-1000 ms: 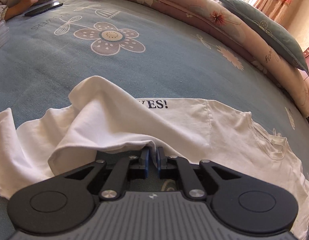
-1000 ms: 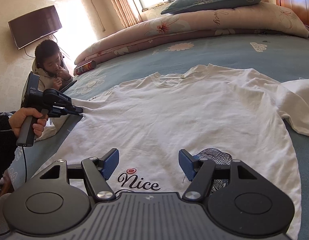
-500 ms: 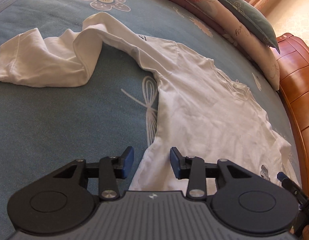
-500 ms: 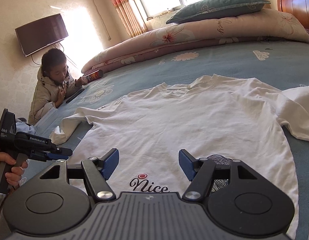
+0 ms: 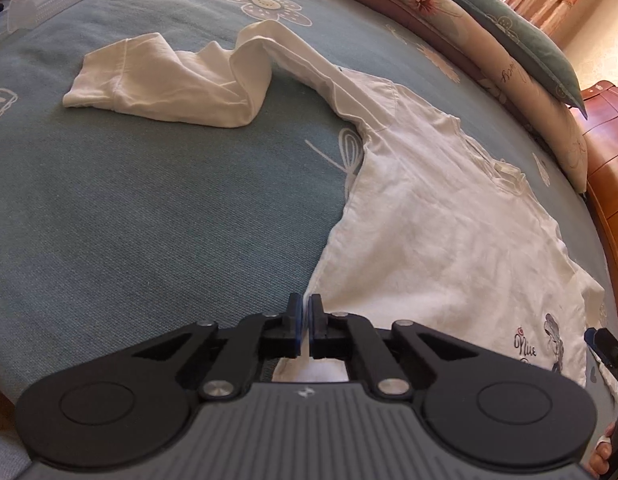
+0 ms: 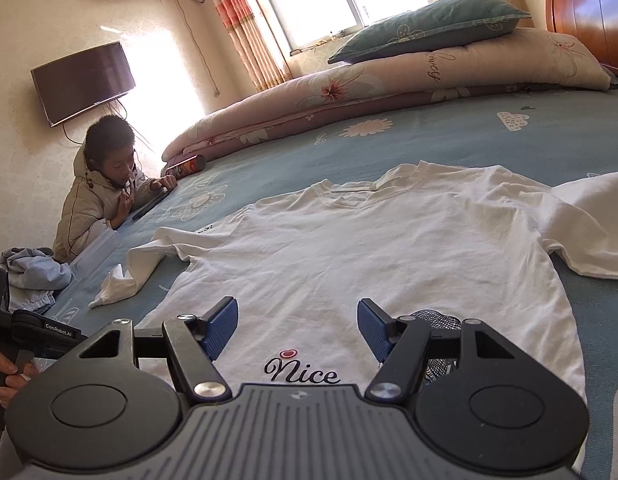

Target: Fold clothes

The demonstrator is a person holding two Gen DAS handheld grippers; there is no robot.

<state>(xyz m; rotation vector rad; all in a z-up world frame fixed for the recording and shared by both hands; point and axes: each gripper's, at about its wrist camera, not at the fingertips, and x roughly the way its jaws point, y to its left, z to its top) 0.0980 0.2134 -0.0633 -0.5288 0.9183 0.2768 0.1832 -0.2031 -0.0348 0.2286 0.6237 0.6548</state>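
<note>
A white T-shirt [image 5: 449,240] printed "Nice" lies flat, front up, on the blue bedspread [image 5: 149,220]. Its long left sleeve [image 5: 169,84] lies crumpled out to the side; the other sleeve [image 6: 589,216] is bunched at the right. My left gripper [image 5: 305,312] is at the shirt's side edge near the hem, its jaws closing right down on that edge, with white cloth showing under the fingers. From the right wrist it appears at the far left as the left gripper [image 6: 41,330]. My right gripper [image 6: 297,320] hovers open over the T-shirt [image 6: 389,248] above the print, holding nothing.
A person [image 6: 105,200] leans on the bed's far edge beside a phone [image 6: 151,206] and a snack can [image 6: 189,166]. A rolled quilt [image 6: 389,84] and pillow [image 6: 429,28] line the window side. A wooden headboard [image 5: 609,160] is at the right. Loose clothes [image 6: 33,276] are heaped off the bed's corner.
My left gripper let go of the lifted sleeve, which now lies on the bed. It moved back along the shirt's side to the hem, opened, then shut. The right gripper stayed put.
</note>
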